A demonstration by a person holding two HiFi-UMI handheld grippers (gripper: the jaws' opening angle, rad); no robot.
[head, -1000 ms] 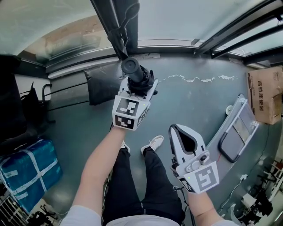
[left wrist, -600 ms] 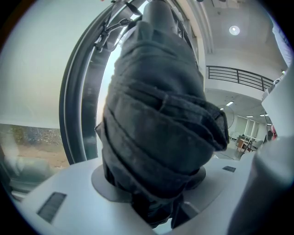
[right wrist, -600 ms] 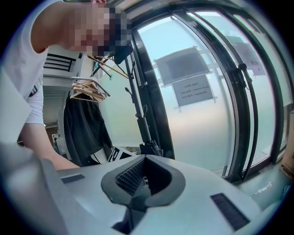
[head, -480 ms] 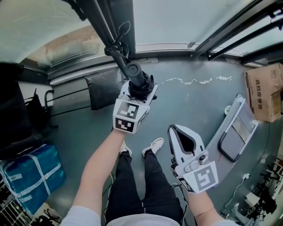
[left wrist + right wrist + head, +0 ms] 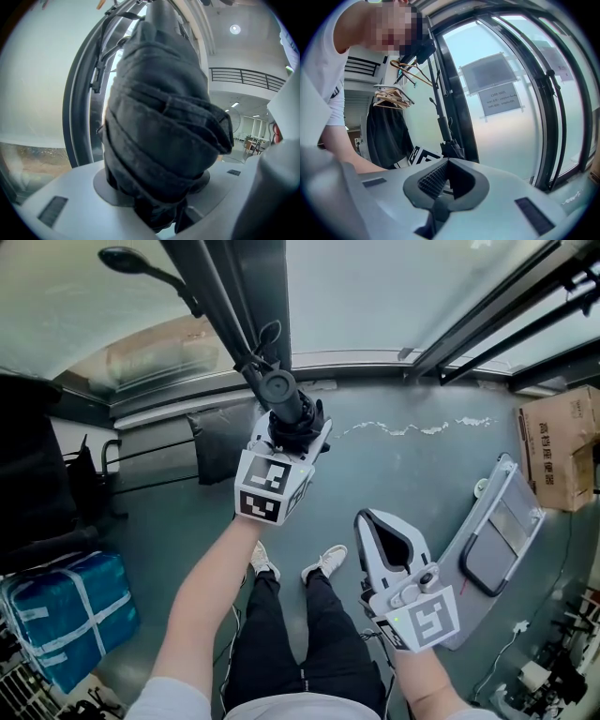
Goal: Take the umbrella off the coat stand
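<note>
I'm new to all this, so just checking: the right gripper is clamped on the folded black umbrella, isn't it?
Not the right one. It is the left gripper whose fingers are clamped on the folded black umbrella. The left gripper view shows this.

The head view looks steeply down; all three views share the umbrella (image 5: 279,388).

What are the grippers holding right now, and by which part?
The left gripper clamps the folded black umbrella by its bunched fabric canopy, just below the handle; the right gripper holds nothing.
</note>
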